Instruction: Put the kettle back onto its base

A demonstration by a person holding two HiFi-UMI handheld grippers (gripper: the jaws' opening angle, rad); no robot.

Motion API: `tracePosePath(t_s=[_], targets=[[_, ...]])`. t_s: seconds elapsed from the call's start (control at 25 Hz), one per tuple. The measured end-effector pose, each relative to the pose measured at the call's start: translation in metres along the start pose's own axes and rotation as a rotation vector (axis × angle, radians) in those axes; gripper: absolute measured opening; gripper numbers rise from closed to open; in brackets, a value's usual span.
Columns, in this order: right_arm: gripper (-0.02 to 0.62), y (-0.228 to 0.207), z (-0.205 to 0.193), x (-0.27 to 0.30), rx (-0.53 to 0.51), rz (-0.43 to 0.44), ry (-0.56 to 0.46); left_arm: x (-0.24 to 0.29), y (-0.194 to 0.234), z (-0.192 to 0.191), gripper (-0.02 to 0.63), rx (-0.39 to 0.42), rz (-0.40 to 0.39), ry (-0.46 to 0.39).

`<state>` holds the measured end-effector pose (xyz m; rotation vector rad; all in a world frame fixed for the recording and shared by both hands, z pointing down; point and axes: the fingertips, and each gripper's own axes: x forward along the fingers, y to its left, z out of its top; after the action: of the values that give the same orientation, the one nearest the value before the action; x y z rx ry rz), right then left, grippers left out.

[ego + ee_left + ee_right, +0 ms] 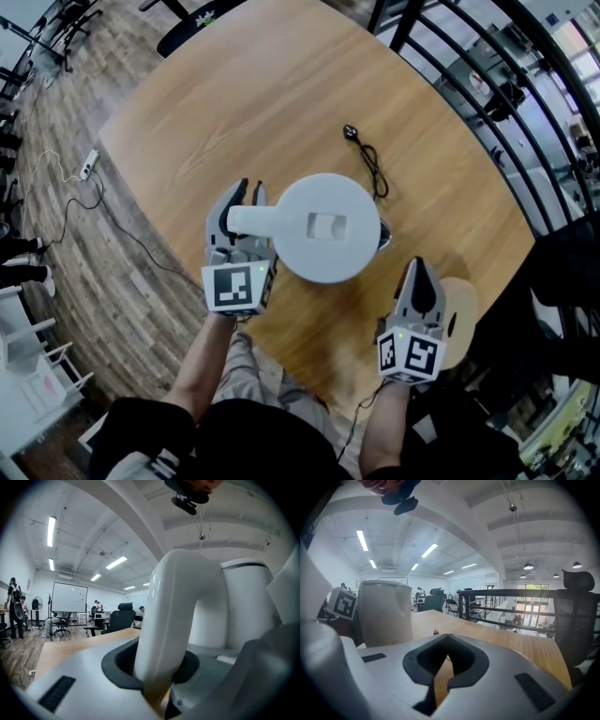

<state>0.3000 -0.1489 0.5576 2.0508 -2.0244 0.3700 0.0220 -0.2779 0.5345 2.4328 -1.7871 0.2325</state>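
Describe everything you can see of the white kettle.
The kettle is white and smooth, probably plastic. It has a round flat lid with a small square tab, and a thick arched handle on one side. It is upright over the wooden table. The left claw is shut on the handle. A black cord ends at its edge. What lies beneath it is hidden.

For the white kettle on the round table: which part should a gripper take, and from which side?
The handle: an arched loop standing clear of the kettle body, slim enough for two jaws, whereas the body looks too wide. Come from the kettle's left in the head view, where the handle juts out; the left gripper is closed across it that way.
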Motion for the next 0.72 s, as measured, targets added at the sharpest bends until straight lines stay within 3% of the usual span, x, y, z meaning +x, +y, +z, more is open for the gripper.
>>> tracePosePath(t_s=[0.52, 0.72], targets=[[-0.002, 0.01, -0.004, 0.001, 0.001, 0.016, 0.002, -0.007, 0.005, -0.005, 0.072, -0.018, -0.037, -0.027], [-0.002, 0.013, -0.007, 0.0, 0.002, 0.021, 0.004, -0.012, 0.004, -0.014, 0.071, 0.044, -0.043, 0.002]])
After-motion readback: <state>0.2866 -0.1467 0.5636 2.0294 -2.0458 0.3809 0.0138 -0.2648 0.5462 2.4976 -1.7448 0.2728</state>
